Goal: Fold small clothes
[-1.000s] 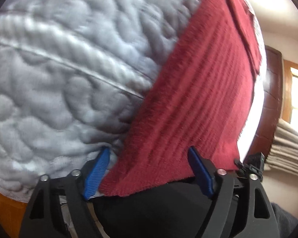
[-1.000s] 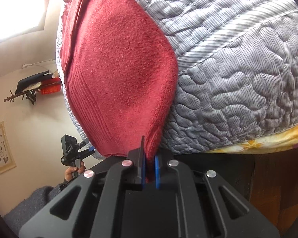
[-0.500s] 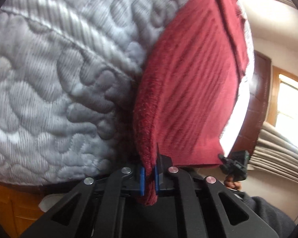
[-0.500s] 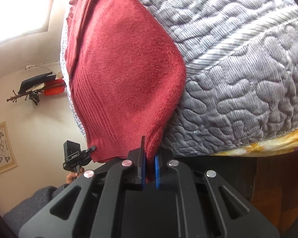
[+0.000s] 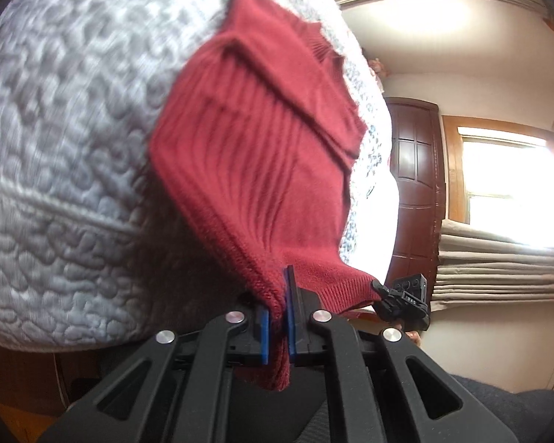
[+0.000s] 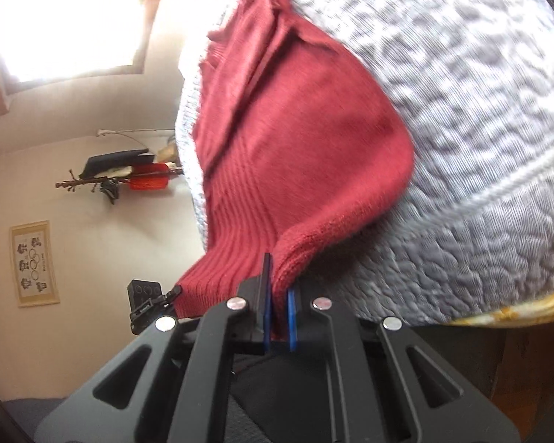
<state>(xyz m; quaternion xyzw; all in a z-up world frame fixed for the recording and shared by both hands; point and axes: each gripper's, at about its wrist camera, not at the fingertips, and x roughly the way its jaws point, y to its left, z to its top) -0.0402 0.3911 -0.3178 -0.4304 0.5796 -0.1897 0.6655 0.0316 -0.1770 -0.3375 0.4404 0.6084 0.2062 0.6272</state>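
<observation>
While both tools (image 5: 276,317) (image 6: 277,312) pinch red knit (image 5: 262,155), hem lifts off quilt (image 5: 66,147).

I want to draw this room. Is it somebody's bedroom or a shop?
Most likely a bedroom in a home. A red knitted garment lies on a bed with a grey quilted cover. There is also a dark wooden door, a window with folded blinds, and a framed picture on the wall.

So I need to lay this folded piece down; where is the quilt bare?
Bare grey quilt lies left of the red knit garment in the left view, right of it in the right view. Crowded: the near edge, where both tongs pinch it.
</observation>
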